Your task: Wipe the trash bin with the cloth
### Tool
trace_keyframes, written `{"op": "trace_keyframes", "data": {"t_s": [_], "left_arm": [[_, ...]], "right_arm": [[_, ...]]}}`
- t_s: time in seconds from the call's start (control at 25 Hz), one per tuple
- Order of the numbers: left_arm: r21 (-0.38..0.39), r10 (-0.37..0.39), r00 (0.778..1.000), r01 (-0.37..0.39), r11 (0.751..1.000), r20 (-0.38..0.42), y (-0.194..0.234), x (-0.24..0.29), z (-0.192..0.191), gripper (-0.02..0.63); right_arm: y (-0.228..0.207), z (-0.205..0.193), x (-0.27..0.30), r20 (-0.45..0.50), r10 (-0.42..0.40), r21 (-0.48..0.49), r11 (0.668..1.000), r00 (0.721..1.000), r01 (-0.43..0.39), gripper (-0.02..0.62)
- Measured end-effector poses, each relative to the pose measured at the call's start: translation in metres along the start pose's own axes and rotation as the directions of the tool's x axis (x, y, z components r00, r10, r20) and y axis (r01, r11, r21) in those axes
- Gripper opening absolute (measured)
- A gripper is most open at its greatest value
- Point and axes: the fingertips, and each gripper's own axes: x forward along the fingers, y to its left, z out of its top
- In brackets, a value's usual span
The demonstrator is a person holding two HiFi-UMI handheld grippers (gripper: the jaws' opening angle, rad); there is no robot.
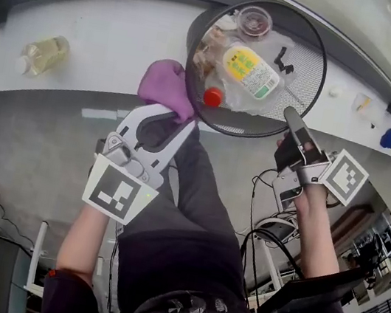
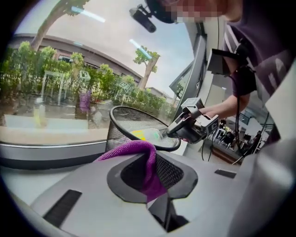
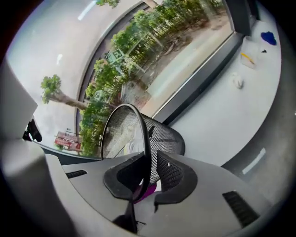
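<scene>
A black mesh trash bin [image 1: 309,74] stands on the white ledge [image 1: 105,31], holding a yellow-labelled packet [image 1: 249,71] and other rubbish. My left gripper [image 1: 180,116] is shut on a purple cloth [image 1: 164,86], which lies against the bin's left outer wall. In the left gripper view the cloth [image 2: 138,150] drapes between the jaws, in front of the bin [image 2: 121,127]. My right gripper [image 1: 292,120] sits at the bin's near right rim. In the right gripper view the bin's rim [image 3: 147,139] runs down between the jaws of that gripper [image 3: 150,173], which are closed on it.
A bottle of yellowish liquid [image 1: 43,54] lies at the ledge's left. At its right end are a small white lump [image 1: 336,91], a clear container [image 1: 365,105] and a blue object [image 1: 388,138]. Cables and equipment [image 1: 273,226] crowd the floor below on the right.
</scene>
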Motion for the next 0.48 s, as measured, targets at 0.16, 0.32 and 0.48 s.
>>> {"op": "trace_keyframes", "data": {"t_s": [0.16,0.32,0.48], "left_arm": [[0.03,-0.103,0.993,0.105,0.994,-0.056,-0.03,0.016,-0.017,0.04],[0.093,-0.17,0.983,0.176,0.98,-0.067,-0.057,0.04,-0.01,0.04],[0.108,-0.222,0.97,0.233,0.967,-0.103,-0.072,0.051,-0.014,0.04]], "right_arm": [[0.001,-0.009,-0.002,-0.009,0.016,0.057,0.998,1.0,-0.015,0.066],[0.009,-0.015,0.001,-0.024,0.031,0.144,0.989,0.999,-0.027,0.077],[0.02,-0.047,0.004,-0.064,0.076,0.295,0.954,0.995,-0.054,0.077]]}}
